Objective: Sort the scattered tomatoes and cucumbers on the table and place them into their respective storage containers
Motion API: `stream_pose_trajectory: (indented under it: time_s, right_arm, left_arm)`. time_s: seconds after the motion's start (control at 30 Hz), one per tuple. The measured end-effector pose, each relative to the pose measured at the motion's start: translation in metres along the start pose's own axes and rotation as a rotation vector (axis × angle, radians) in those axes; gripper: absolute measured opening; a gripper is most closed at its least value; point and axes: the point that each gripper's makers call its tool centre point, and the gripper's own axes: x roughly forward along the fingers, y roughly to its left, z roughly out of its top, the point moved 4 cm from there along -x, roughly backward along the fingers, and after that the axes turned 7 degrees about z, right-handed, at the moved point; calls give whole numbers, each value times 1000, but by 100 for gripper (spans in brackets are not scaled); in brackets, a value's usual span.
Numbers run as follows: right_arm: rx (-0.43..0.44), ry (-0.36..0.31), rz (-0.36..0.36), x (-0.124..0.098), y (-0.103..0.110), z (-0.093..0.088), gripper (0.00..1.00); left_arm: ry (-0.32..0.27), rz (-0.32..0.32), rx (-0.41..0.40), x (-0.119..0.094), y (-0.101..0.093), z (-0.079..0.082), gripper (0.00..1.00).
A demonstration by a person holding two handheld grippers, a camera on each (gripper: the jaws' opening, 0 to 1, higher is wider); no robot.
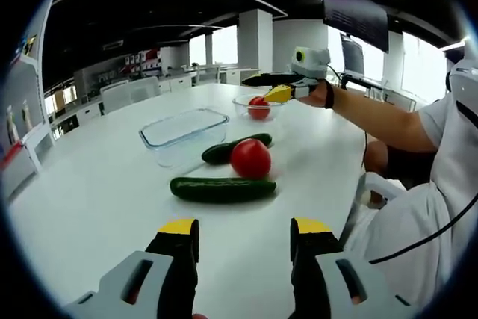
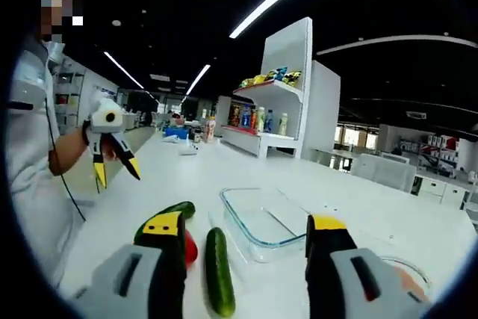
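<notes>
Glossy white table point(image 1: 89, 192); smooth cucumbers point(image 1: 222, 189), round tomato point(image 1: 251, 158); both tools point(image 1: 244, 233) point(image 2: 246, 229) agape, empty.

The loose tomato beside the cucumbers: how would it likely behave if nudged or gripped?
The tomato is round and glossy, so it would probably roll on the smooth table and may slip between jaws. The far cucumber seems to touch it, perhaps blocking rolling that way.

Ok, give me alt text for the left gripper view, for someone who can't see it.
Two cucumbers and a tomato lie on a white table beside a rectangular glass dish. Beyond, the right gripper hangs over a bowl holding another tomato. The left gripper is open in the foreground.
</notes>
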Motion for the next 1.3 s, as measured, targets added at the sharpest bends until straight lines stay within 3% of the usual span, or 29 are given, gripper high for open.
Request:
stream_pose_trajectory:
  time_s: [0.3, 0.5, 0.83, 0.97, 1.3]
  right_arm:
    - [-5, 19, 126, 7, 26, -7, 62]
    - [-30, 43, 187, 10, 38, -10, 55]
    - [-105, 193, 272, 21, 62, -30, 54]
    - [-190, 257, 311, 28, 73, -29, 55]
    - [-280, 384, 376, 41, 77, -35, 55]
  left_arm:
    - [1, -3, 3, 0, -1, 0, 49]
    - [4, -8, 7, 1, -2, 0, 49]
    - [11, -15, 10, 3, -5, -1, 49]
    - [11, -15, 9, 4, -5, -1, 49]
    - [10, -21, 9, 3, -6, -1, 49]
